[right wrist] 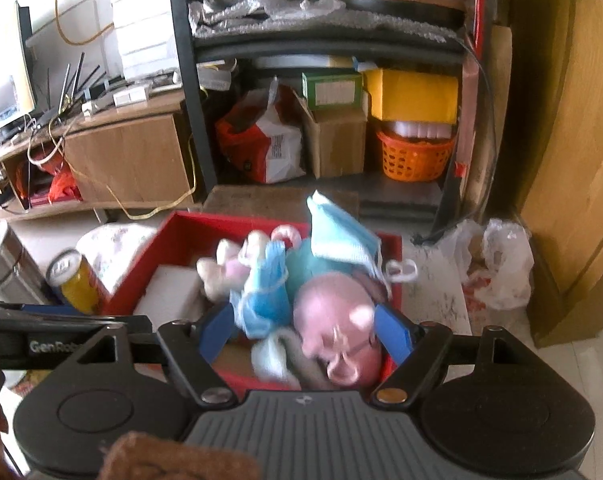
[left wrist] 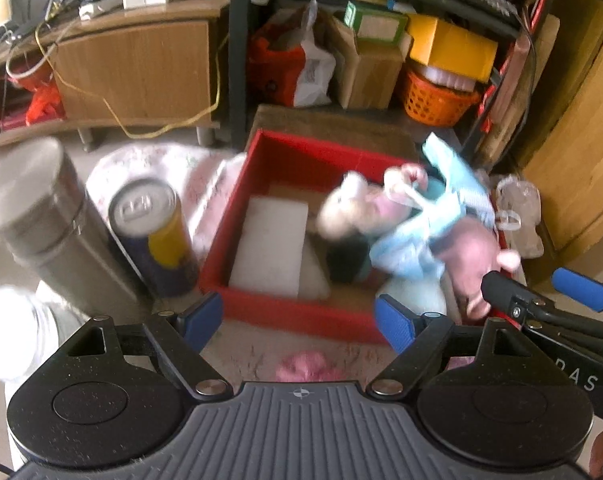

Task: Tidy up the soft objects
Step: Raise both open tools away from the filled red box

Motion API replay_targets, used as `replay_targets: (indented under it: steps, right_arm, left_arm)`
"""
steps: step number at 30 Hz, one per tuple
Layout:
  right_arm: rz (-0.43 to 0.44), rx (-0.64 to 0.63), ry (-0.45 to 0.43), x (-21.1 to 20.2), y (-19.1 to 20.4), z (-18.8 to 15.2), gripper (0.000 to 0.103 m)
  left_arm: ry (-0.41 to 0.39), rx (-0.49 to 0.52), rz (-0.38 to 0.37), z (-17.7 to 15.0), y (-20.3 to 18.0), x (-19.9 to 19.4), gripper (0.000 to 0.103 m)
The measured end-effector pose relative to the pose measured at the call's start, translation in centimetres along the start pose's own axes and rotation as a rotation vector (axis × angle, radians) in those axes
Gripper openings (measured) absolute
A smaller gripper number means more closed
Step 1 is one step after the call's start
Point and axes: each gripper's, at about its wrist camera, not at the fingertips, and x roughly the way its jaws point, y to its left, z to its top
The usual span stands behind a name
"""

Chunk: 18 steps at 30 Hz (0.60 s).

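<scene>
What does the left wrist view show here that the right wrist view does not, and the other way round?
Only the left wrist view shows the pink soft object lying on the floor in front of the red box, between the open left gripper fingers, and a clear jar at far left. Only the right wrist view shows the pink plush's face between the open right gripper fingers, and the whole white plastic bag beside the box. Both show the box, the blue cloth, the white foam block, the yellow can and the steel flask.

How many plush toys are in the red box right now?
2: a pink pig at the box's right side, between the right gripper's fingers, and a pale bunny toward the middle. Cloths may hide more.
</scene>
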Motion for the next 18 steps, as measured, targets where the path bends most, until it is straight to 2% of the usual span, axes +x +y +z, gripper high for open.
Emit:
replay_targets:
  steps: [4, 11, 18]
  right_arm:
    - [-0.009, -0.014, 0.02, -0.1, -0.1, -1.0, 0.049]
    - [-0.006, 0.011, 0.037, -0.2, -0.8, -1.6, 0.049]
    - [-0.004, 0.014, 0.066, -0.2, -0.9, -2.6, 0.049]
  left_arm:
    - [0.031, 0.008, 0.001, -0.9, 0.1, 0.4, 0.081]
    - [0.032, 0.023, -0.007, -1.2, -0.3, 0.3, 0.081]
    - [0.068, 0.035, -0.024, -2.0, -0.7, 0.8, 0.081]
